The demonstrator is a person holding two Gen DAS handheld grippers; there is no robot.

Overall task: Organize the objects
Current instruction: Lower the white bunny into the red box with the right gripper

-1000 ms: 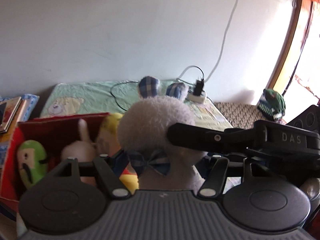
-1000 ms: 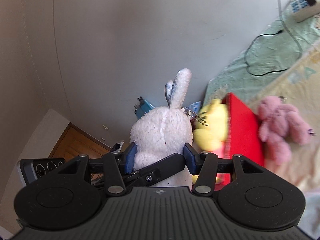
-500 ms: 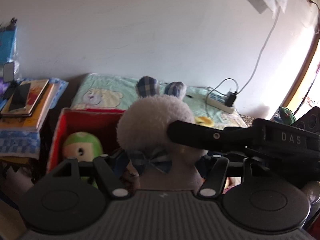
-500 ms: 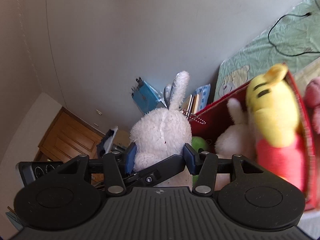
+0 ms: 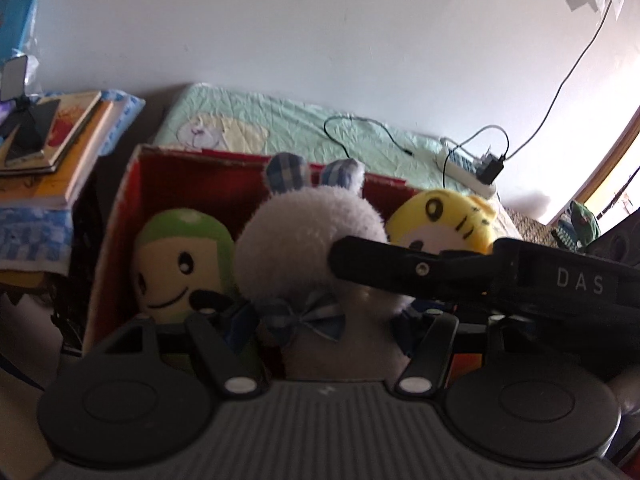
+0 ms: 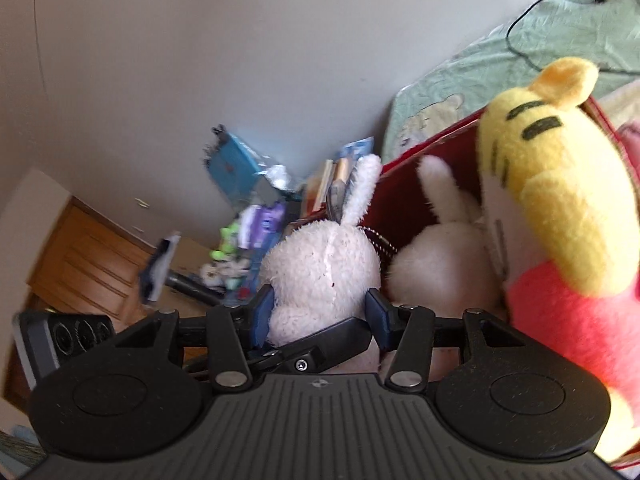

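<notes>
A white bunny plush [image 5: 312, 232] with checked ears and a blue bow tie is held by both grippers just in front of an open red box [image 5: 120, 208]. My left gripper [image 5: 320, 320] is shut on its body from the front. My right gripper [image 6: 320, 312] is shut on the bunny plush [image 6: 320, 264] from behind, and its black finger [image 5: 420, 268] crosses the left wrist view. In the red box [image 6: 400, 200] sit a green plush [image 5: 180, 264], a yellow tiger plush [image 5: 440, 220] in a pink top [image 6: 552, 208], and a white plush [image 6: 436, 256].
The box rests on a bed with a pale green cover [image 5: 280, 128] carrying a cable and a power strip [image 5: 468, 172]. A stack of books [image 5: 48, 152] lies left of the box. Shelf clutter [image 6: 248, 220], a wooden door [image 6: 80, 264] and a speaker [image 6: 52, 336] lie beyond.
Both grippers have carried the bunny toward the red box, which now looks larger and closer. The green and yellow plush inside have come into full view. Neither grip has changed.
</notes>
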